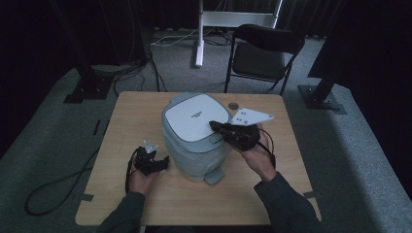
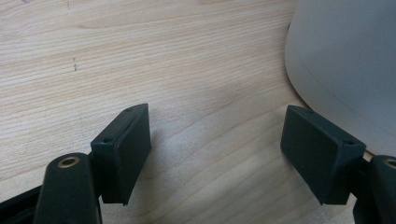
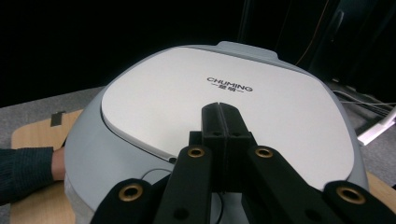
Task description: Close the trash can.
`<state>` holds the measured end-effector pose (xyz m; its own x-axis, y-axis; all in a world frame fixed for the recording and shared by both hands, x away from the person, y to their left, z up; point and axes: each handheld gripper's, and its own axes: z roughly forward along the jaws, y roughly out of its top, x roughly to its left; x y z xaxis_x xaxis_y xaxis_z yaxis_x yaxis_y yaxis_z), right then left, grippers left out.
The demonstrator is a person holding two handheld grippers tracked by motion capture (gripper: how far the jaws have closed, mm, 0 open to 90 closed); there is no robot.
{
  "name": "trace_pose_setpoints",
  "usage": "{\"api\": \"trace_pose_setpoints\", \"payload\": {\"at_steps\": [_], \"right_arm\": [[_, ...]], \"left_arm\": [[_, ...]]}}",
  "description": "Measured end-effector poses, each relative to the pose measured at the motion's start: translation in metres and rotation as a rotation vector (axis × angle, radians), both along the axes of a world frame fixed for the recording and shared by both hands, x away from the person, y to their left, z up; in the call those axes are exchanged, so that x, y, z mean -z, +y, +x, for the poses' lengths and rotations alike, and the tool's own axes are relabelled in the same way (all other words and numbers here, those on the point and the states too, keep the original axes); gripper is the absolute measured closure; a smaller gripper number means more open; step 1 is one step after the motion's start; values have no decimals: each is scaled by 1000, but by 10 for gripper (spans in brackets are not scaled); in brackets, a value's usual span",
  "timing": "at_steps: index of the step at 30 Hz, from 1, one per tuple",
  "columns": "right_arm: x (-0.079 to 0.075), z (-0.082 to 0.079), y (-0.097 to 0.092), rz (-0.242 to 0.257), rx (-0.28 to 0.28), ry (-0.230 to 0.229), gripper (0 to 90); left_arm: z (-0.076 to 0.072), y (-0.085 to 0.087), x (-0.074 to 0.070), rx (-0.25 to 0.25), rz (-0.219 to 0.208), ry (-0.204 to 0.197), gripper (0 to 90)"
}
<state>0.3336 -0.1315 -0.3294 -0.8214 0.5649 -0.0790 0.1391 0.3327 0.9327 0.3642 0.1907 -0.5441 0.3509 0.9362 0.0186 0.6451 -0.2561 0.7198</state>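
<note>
A grey pedal bin [image 1: 194, 145] with a white lid [image 1: 194, 116] stands in the middle of the wooden table [image 1: 136, 107]. My right gripper [image 1: 214, 125] is shut with nothing between its jaws, its tips resting at the lid's right edge. In the right gripper view the shut fingertips [image 3: 222, 122] lie over the white lid [image 3: 187, 98], below the printed brand name. My left gripper [image 1: 163, 160] sits low on the table beside the bin's left wall. In the left gripper view my left gripper [image 2: 217, 147] stands wide open over bare wood, with the bin's wall [image 2: 345, 60] at the right.
The bin's foot pedal [image 1: 214, 177] sticks out toward the table's front. A small round disc [image 1: 234, 105] lies on the table behind the bin. A black folding chair [image 1: 262, 53] stands beyond the far edge. Cables run across the floor at left.
</note>
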Motion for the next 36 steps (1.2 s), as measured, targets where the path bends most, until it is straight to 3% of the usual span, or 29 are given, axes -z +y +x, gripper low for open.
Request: {"api": "trace_pose_setpoints", "payload": {"at_steps": [9,17,18,25,28,36], "right_arm": [[2,-2,1,-4,11,-10,900],[2,-5,7,-64,34,-27,900],[4,-7,6,-42,35,-31,900],[2,-2,4,-34,15,-10,900],[3,1,-1,-2,17,-5,900],[-1,6,-21,57,74,-2,900]], "left_arm": [[0,0,0,0,0,0,243],[0,0,0,0,-1,0,243],[0,0,0,1,-1,1,243],[0,0,0,0,-3,1,242],[0,0,0,0,-3,0,242],[0,0,0,0,-3,0,242]]}}
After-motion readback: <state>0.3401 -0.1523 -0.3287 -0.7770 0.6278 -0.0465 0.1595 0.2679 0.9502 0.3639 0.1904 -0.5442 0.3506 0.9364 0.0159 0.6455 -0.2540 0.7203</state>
